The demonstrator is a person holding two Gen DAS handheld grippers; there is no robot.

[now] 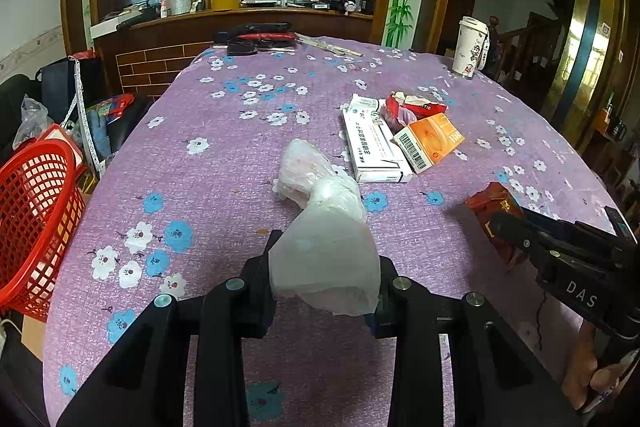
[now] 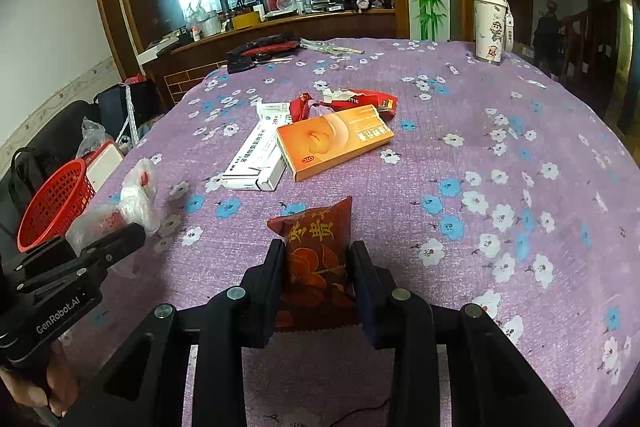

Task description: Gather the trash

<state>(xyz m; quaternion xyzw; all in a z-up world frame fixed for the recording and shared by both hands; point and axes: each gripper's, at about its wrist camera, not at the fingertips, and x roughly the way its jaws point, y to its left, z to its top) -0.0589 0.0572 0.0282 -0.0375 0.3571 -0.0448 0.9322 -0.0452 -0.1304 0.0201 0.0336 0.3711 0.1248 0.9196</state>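
My left gripper (image 1: 326,259) is shut on a crumpled clear plastic bag (image 1: 320,219), held over the purple flowered tablecloth (image 1: 224,195). The bag also shows in the right wrist view (image 2: 134,201). My right gripper (image 2: 318,259) is shut on a dark red snack packet (image 2: 316,251), also seen in the left wrist view (image 1: 494,207). Farther back lie a white medicine box (image 1: 372,143), an orange box (image 1: 430,141) and a torn red wrapper (image 1: 416,105). A red mesh basket (image 1: 32,223) stands off the table's left edge.
A white tumbler (image 1: 472,47) stands at the far right of the table. Black and red items (image 1: 256,37) and sticks lie at the far edge. Bags and boxes (image 1: 96,115) crowd the floor left of the table, around the basket.
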